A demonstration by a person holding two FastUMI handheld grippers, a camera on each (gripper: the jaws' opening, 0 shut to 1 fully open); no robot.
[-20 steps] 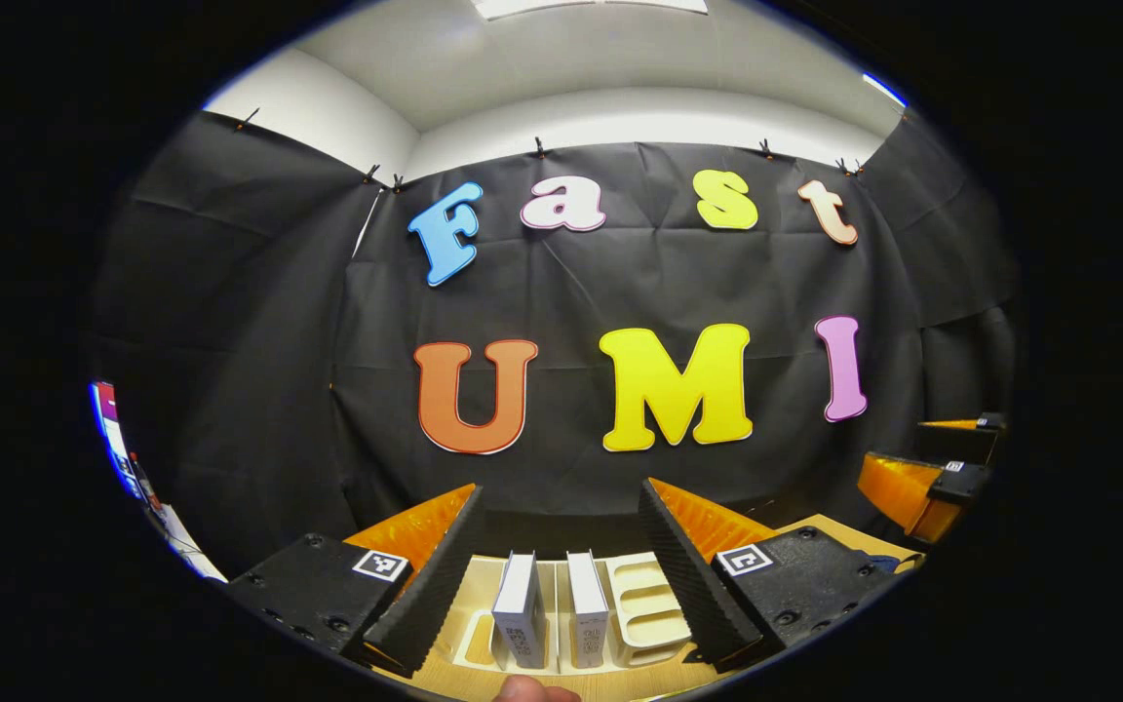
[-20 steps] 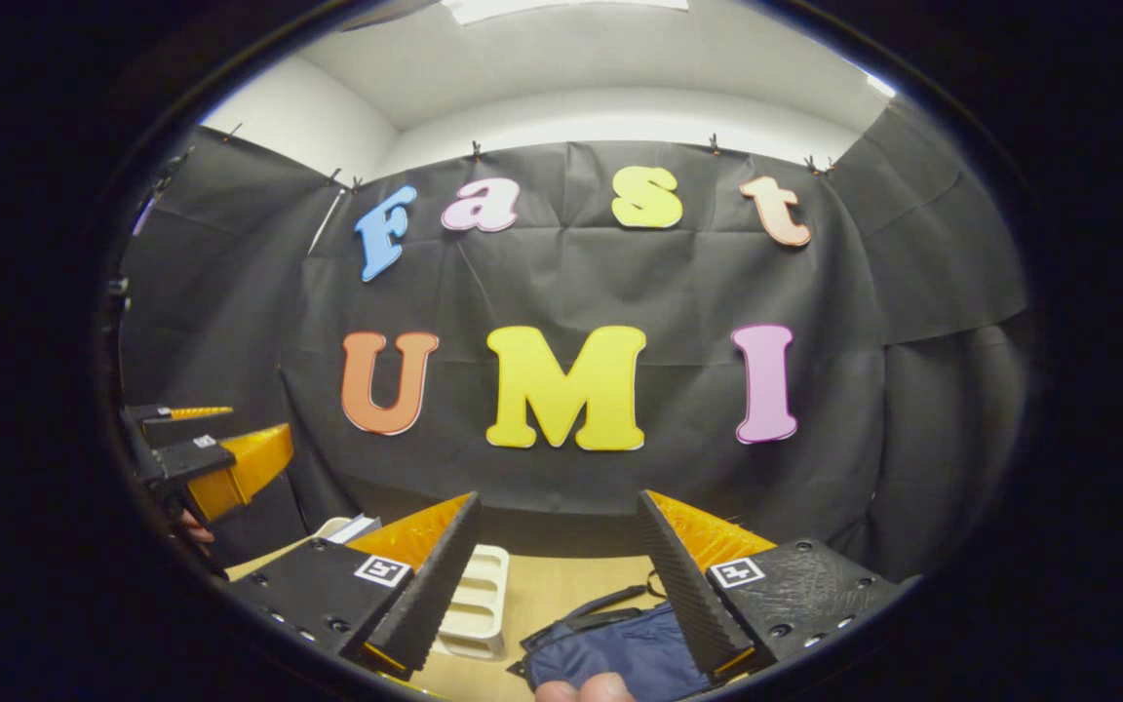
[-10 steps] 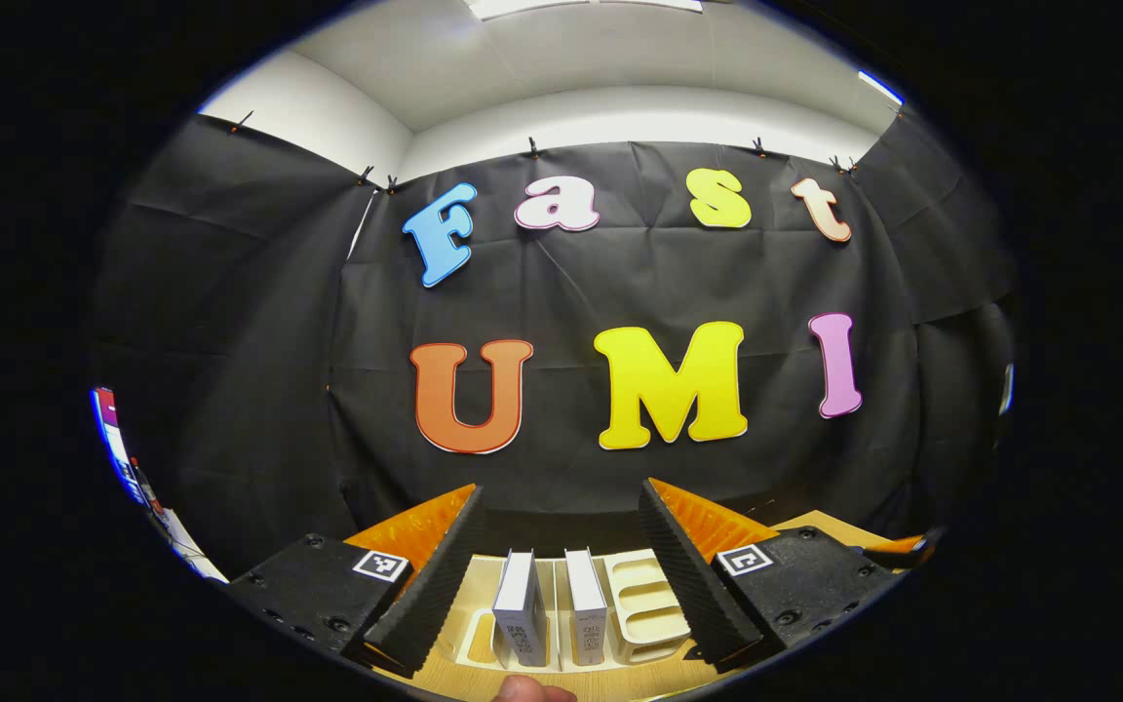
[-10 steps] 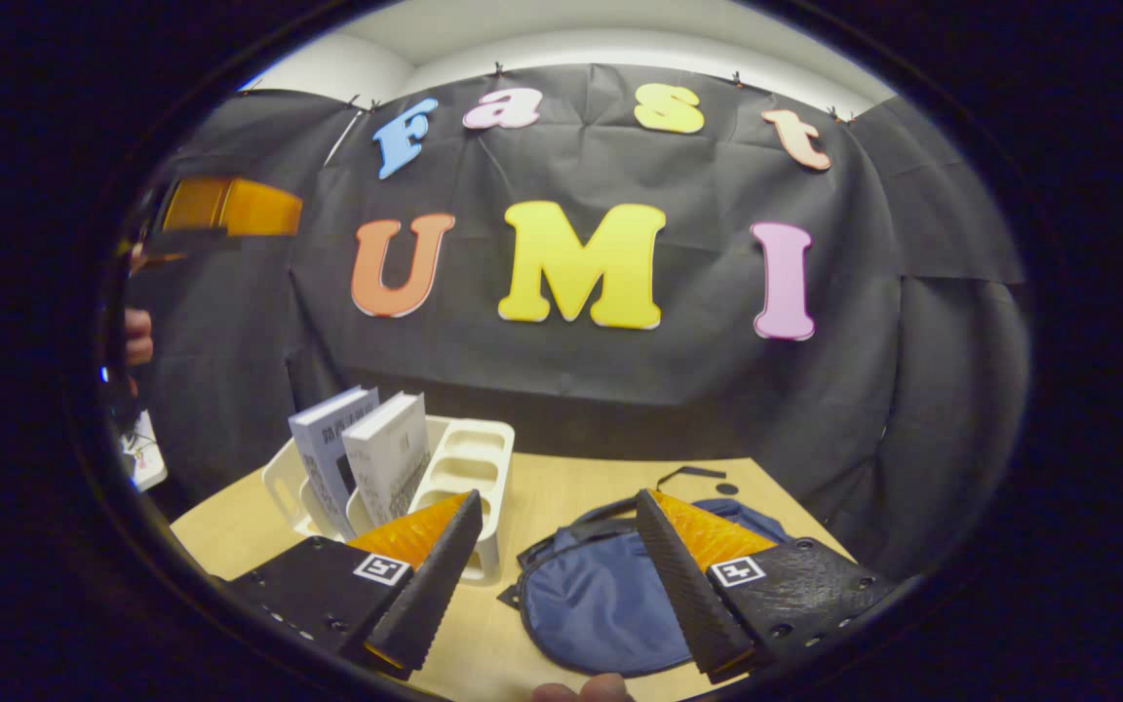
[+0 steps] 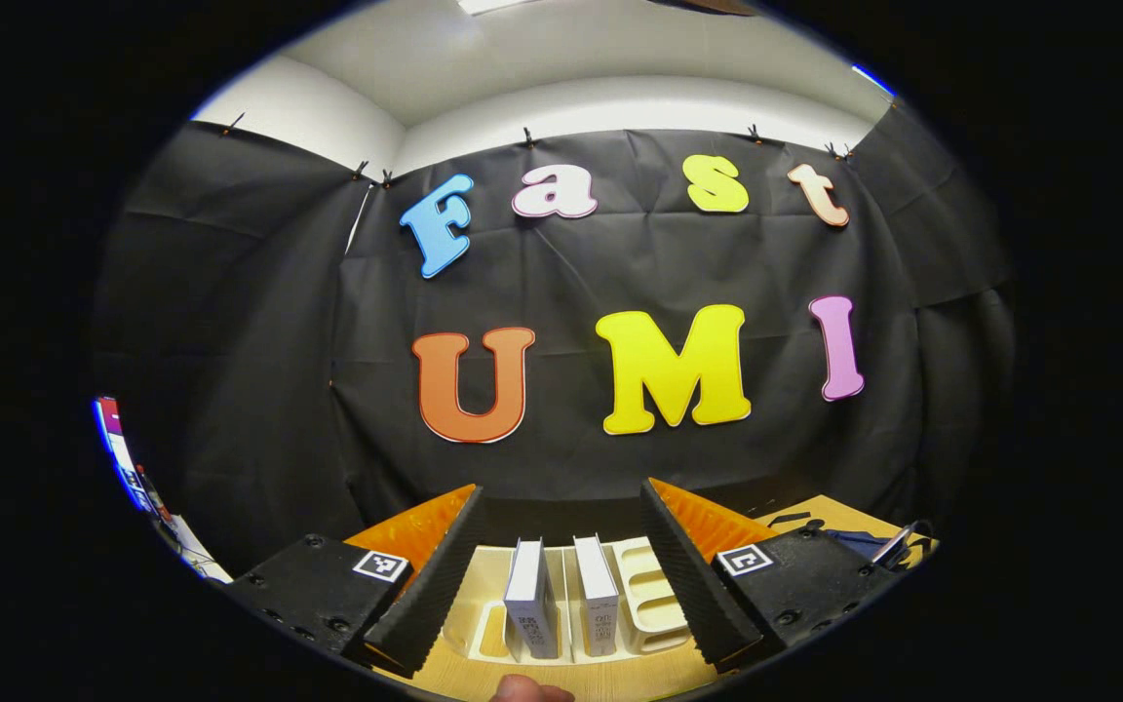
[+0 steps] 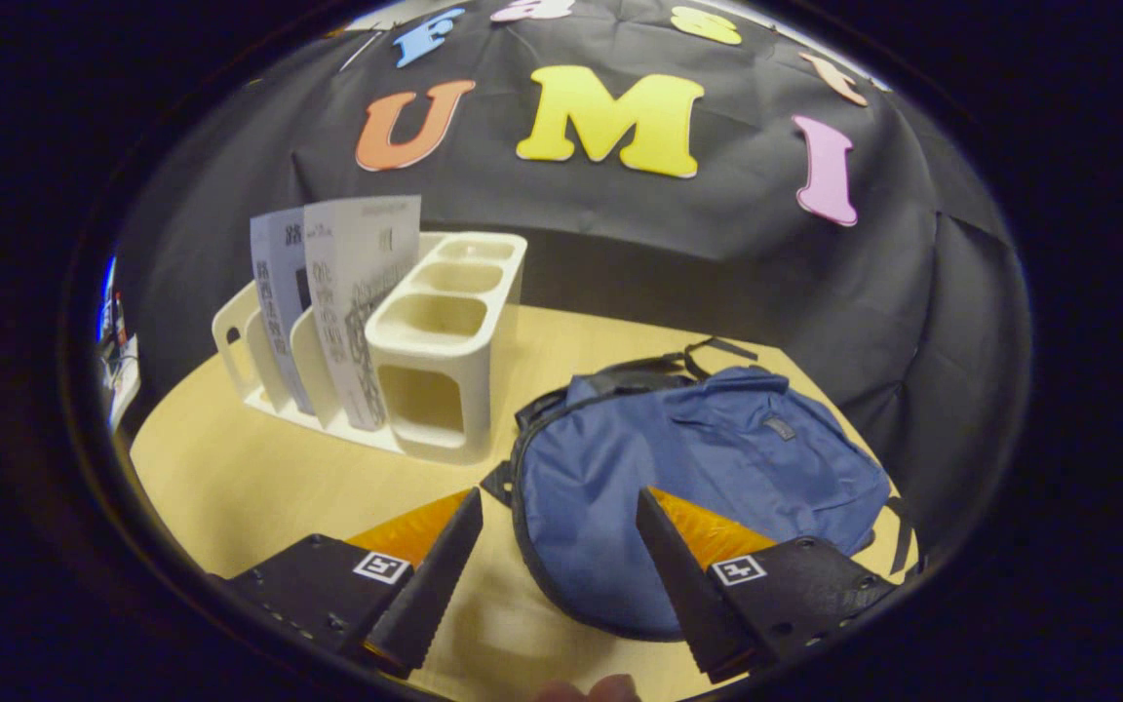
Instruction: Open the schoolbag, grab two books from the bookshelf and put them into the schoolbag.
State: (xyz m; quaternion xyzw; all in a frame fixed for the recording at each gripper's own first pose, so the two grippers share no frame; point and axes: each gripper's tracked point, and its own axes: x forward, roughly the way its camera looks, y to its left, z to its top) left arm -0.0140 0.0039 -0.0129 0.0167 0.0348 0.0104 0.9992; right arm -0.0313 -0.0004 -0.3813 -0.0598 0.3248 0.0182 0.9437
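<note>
Left gripper view: my left gripper (image 5: 561, 575) hangs above the near edge of the desk (image 5: 484, 675) with its jaws spread wide and nothing between them. Framed in the gap, farther off, stands the cream bookshelf (image 5: 654, 609). Two books sit upright in its slots, spines toward me: the left book (image 5: 528, 600) and the right book (image 5: 597, 597), side by side with a narrow divider between. Both lie well ahead of the jaws, untouched. To the right of the books the shelf has a row of small open compartments. A fingertip (image 5: 527, 690) of the hand holding the gripper shows at the bottom edge.

Right gripper view: my right gripper (image 6: 557, 575) is tilted down toward the desk (image 6: 230, 478), jaws likewise spread wide and holding nothing. The blue schoolbag (image 6: 698, 478) lies flat on the desk, its rounded near end reaching into the gap between the jaws from the right; the right jaw overlaps the fabric in the picture, though I cannot tell whether it touches. The bag appears closed, with dark straps (image 6: 678, 361) at its far end. Just to the left of the bag stands the bookshelf (image 6: 445, 341), seen from its compartment end, with the two books (image 6: 347, 292) upright behind it, leaning slightly. The black cloth wall (image 6: 620, 214) backs the desk.
</note>
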